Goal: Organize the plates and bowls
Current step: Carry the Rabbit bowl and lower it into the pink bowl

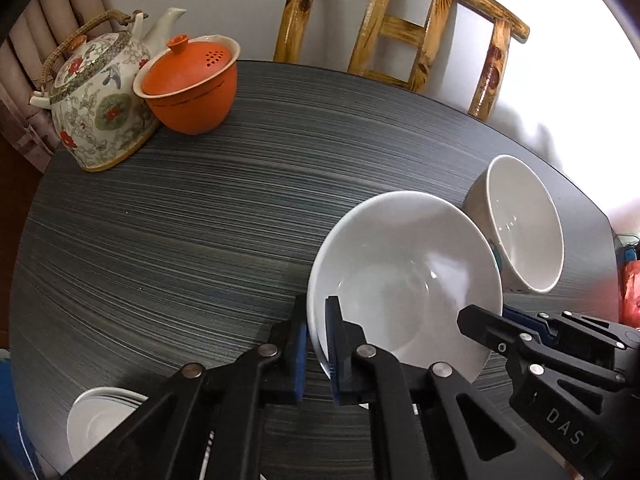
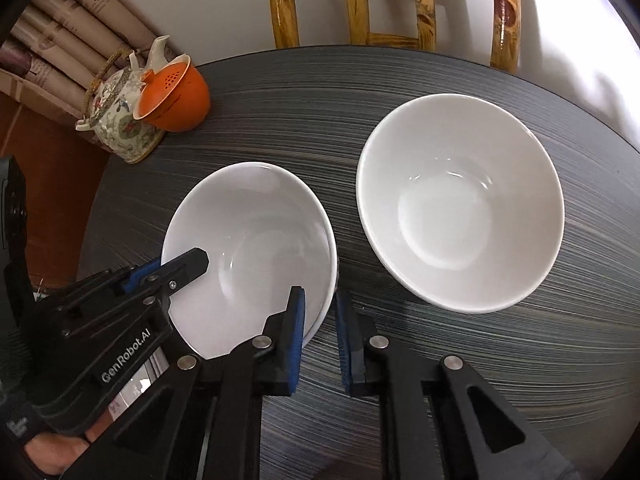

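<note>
Clamping opposite sides of one rim, both tongs hold the shallow glossy white ceramic bowl (image 1: 404, 280) near the desk's front edge: the left tongs (image 1: 316, 344) pinch its left rim between blue pads, the right tongs (image 2: 320, 332) its right rim, each nearly closed on the thin wall. Just beside it toward the desk's right edge sits a deeper plain white bowl (image 2: 460, 200), close but apart. A floral porcelain teapot (image 1: 96, 108) touches an orange lidded clay cup (image 1: 188, 80) at the dark striped desk's (image 1: 200, 220) back left corner. White stacked plates (image 1: 96, 420) lie at the front left corner; a wooden chair (image 1: 400, 28) stands behind.
</note>
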Demonstrator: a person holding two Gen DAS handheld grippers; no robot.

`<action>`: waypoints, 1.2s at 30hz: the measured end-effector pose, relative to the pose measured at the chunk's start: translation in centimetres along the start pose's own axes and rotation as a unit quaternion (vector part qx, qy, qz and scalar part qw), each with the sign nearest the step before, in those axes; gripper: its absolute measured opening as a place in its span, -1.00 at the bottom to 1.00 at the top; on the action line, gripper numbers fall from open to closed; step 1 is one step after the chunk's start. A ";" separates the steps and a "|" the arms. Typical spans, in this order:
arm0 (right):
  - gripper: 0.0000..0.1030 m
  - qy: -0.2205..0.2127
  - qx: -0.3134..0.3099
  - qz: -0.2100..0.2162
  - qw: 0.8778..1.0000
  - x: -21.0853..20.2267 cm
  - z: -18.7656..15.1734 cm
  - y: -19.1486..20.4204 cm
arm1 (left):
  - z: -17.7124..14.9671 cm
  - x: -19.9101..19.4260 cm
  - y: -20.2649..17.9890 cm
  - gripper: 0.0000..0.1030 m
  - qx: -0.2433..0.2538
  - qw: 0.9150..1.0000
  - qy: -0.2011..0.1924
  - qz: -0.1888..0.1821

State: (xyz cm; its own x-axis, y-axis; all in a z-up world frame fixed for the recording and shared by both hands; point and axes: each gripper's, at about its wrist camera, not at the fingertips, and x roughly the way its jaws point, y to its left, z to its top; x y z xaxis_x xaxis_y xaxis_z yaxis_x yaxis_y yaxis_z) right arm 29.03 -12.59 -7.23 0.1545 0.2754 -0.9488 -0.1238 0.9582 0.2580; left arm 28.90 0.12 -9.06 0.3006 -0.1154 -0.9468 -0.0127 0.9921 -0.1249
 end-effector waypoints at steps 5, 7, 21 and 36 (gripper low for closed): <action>-0.74 -0.002 -0.001 -0.007 1.000 -0.5 -0.5 -0.2 | -0.1 -1.4 -0.7 -0.85 0.011 1.000 -0.008 -0.003; -0.74 -0.004 0.000 -0.010 1.000 -1.0 -0.7 -0.2 | -0.1 -2.3 -1.5 -0.85 0.021 1.000 -0.017 -0.001; -0.74 -0.040 0.011 -0.022 0.999 -9.0 -5.1 -1.5 | -3.7 -9.5 -5.8 -0.84 0.065 0.997 -0.038 -0.009; -0.74 -0.056 0.010 -0.032 0.998 -15.6 -13.7 0.1 | -11.9 -16.2 -6.5 -0.84 0.077 0.996 -0.037 -0.025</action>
State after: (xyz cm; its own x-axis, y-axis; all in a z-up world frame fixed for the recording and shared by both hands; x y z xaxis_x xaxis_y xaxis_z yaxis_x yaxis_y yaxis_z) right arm 13.15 -17.81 5.08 0.2696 0.2196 -0.9376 -0.0912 0.9751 0.2022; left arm 12.81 -5.09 3.59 0.3675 -0.1661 -0.9151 0.1490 0.9817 -0.1184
